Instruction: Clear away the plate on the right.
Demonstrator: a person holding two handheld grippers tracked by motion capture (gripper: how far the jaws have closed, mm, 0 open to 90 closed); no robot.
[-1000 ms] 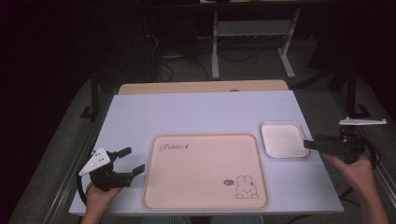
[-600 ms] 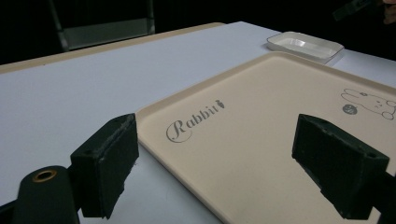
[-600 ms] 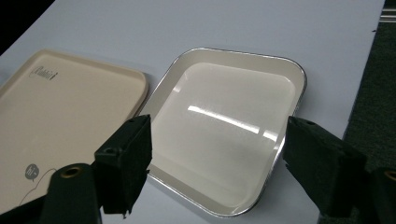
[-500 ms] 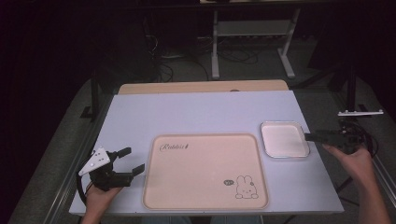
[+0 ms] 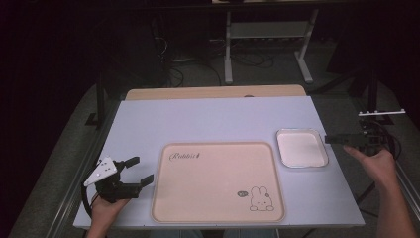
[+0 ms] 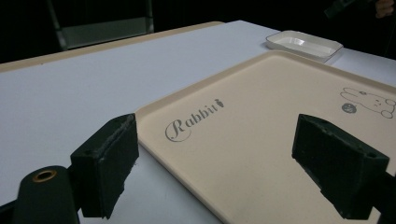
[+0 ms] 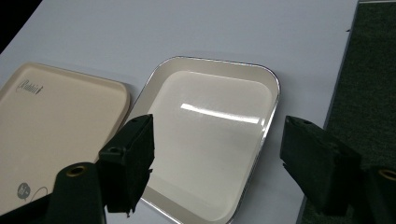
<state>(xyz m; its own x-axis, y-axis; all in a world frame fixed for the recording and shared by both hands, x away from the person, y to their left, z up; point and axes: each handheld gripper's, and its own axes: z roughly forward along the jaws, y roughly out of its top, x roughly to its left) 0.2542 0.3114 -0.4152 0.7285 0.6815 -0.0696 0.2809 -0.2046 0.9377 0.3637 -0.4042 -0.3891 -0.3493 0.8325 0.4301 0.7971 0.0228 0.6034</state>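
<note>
Overhead, pale lavender table (image 5: 218, 119), dark room, metal stand (image 5: 267, 39) behind.

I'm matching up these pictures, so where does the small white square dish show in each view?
High view: small white square dish, right of centre.
Left gripper view: dish, top right, far.
Right gripper view: dish, centre.
Shared landmark: beige rabbit-print tray beside it.

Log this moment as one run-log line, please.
left gripper: open, empty, beside beige tray | right gripper: open, empty, jaws just closing slightly, by white dish | table: nothing held
</note>
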